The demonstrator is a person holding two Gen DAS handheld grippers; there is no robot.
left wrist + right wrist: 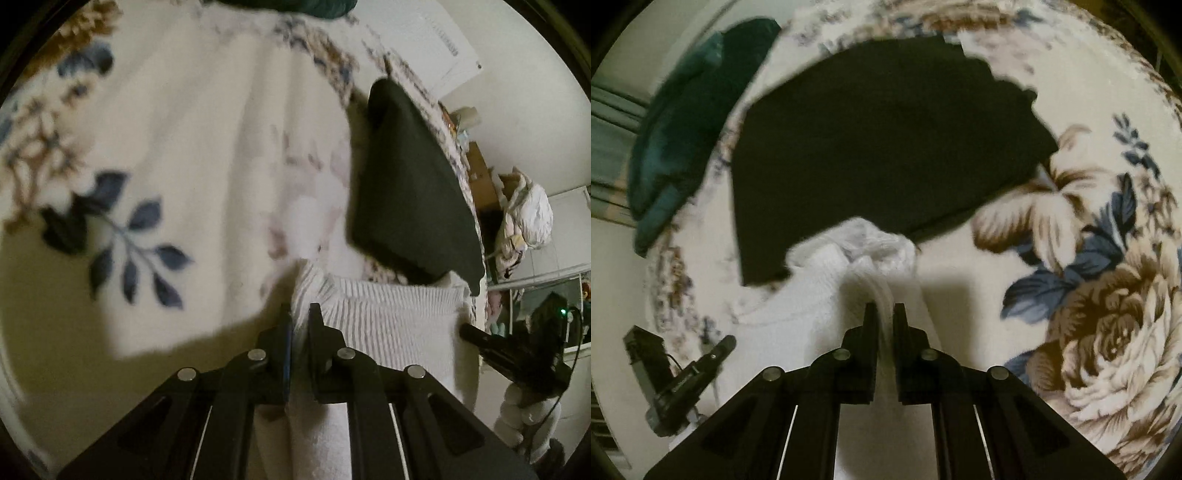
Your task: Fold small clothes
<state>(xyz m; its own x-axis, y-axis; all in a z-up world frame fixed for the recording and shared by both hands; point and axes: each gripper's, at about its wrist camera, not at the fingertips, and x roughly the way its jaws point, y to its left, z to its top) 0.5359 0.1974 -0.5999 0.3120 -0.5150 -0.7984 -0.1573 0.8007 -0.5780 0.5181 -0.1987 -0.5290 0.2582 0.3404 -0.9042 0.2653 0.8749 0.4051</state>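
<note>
A small white ribbed garment (pixel 388 314) hangs between the two grippers above a floral blanket (pixel 166 129). My left gripper (pixel 300 314) is shut on one end of its ribbed edge. My right gripper (pixel 884 314) is shut on the other end of the white garment (pixel 849 266), which bunches up beyond the fingertips. The right gripper also shows at the right edge of the left wrist view (pixel 476 338), and the left gripper shows low on the left of the right wrist view (pixel 720 347).
A folded black garment (pixel 886 140) lies on the blanket (pixel 1108 295) just beyond the white one; it also shows in the left wrist view (pixel 410 184). A dark teal garment (pixel 690 122) lies at the blanket's far left edge. Room clutter (pixel 524 218) stands past the bed.
</note>
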